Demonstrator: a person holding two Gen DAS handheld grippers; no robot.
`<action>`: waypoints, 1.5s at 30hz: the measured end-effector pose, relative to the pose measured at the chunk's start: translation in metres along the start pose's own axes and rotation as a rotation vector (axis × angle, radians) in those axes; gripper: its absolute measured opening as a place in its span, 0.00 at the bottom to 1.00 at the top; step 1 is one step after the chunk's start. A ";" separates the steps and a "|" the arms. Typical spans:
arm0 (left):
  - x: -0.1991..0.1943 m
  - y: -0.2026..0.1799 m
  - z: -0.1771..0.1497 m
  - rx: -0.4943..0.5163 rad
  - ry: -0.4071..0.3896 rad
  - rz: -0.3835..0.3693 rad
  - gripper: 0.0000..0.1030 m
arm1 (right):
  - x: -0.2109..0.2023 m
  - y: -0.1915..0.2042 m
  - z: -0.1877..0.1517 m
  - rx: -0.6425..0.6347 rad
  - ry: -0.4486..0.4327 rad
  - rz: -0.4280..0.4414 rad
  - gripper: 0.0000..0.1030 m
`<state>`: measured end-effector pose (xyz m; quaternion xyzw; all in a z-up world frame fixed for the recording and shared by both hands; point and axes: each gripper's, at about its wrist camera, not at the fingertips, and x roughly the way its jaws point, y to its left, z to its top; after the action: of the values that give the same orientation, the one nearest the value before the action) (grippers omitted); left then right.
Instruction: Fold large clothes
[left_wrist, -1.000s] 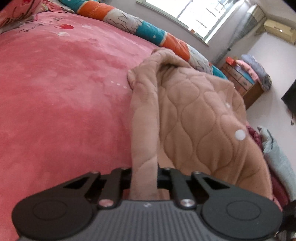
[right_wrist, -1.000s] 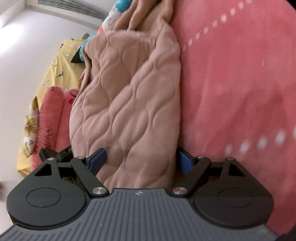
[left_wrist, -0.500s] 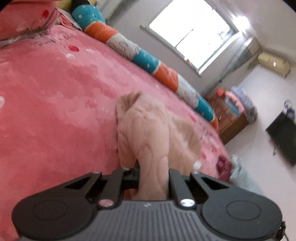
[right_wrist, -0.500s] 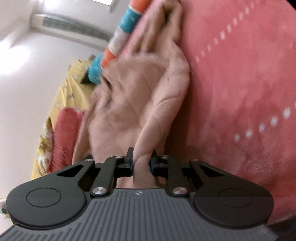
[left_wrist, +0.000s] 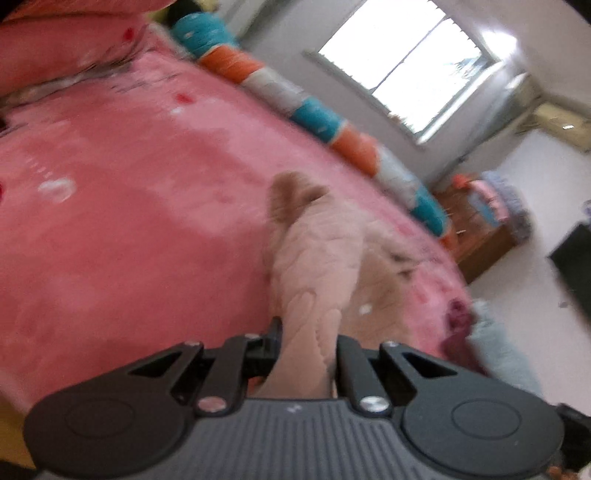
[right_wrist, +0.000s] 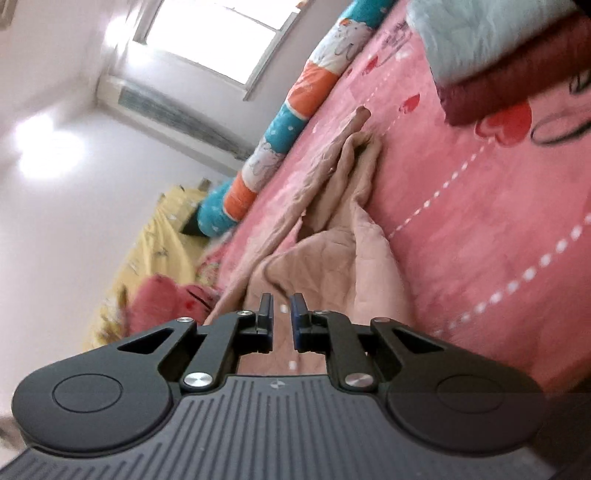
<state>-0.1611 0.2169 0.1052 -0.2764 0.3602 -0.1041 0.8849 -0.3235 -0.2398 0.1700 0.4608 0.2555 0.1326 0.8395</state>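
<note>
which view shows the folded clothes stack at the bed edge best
The right wrist view: the folded stack, a pale blue piece on a dark red one, sits sharp and large on the pink bedspread. The left wrist view shows only a small blurred sliver of it past the beige quilted garment.

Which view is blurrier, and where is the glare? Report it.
Left wrist view: blurrier, motion smear across the pink bedspread and beige quilted garment; window blown out. Right wrist view: sharper on the bed, window overexposed, bright glare patch on the wall.
</note>
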 end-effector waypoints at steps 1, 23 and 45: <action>0.002 0.004 -0.001 -0.006 0.012 0.030 0.07 | 0.001 -0.001 -0.001 -0.004 0.001 -0.012 0.16; -0.009 -0.115 0.024 0.354 -0.080 0.167 0.78 | 0.088 -0.009 -0.003 -0.271 0.015 -0.239 1.00; 0.322 -0.319 0.038 0.946 0.089 0.103 0.64 | 0.125 -0.051 0.044 -0.210 0.009 -0.255 1.00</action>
<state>0.1011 -0.1544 0.1211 0.1798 0.3239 -0.2244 0.9013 -0.1957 -0.2410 0.1079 0.3336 0.3003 0.0529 0.8920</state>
